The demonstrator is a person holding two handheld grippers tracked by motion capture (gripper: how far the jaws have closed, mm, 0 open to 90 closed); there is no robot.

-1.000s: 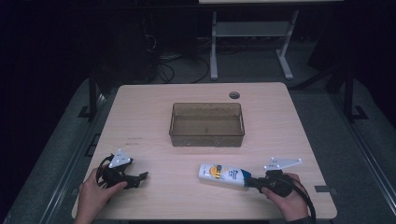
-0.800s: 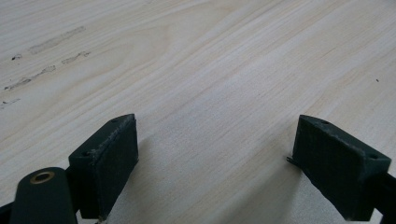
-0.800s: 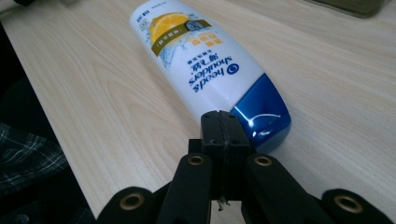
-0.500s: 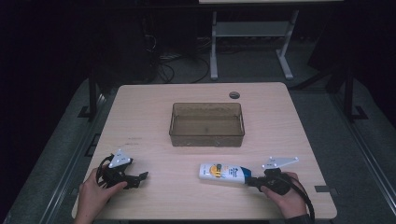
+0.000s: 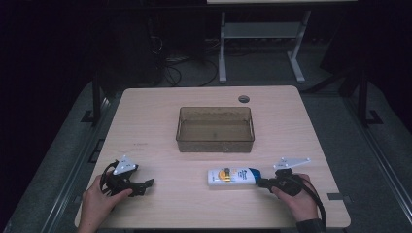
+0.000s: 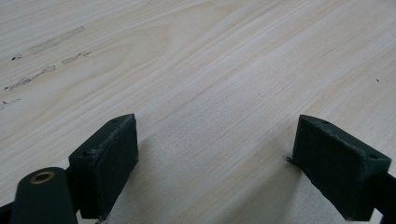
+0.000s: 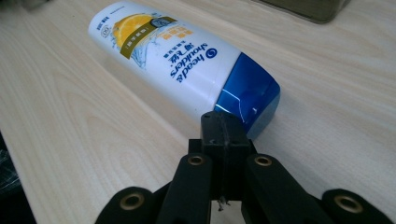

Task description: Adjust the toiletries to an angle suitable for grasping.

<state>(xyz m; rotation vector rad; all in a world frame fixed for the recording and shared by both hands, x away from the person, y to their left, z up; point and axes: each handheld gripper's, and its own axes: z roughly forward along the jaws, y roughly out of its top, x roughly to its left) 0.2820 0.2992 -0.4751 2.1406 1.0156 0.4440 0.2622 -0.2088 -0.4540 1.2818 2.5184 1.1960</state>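
A white plastic shampoo bottle (image 7: 173, 56) with a blue cap lies on its side on the pale wood-grain bench (image 5: 160, 111), near the front right corner, its label reading "head & shoulders" beside Chinese characters and a yellow citrus picture. The right claw (image 7: 224, 128) sits pressed fully together with nothing between its jaws, its tip right at the blue cap, while the left claw (image 6: 215, 154) rests over bare bench at the front left, jaws spread wide and empty. Behind the bottle, mid-bench, stands a translucent brownish rectangular plastic bin (image 5: 215, 128), and I see nothing inside it.
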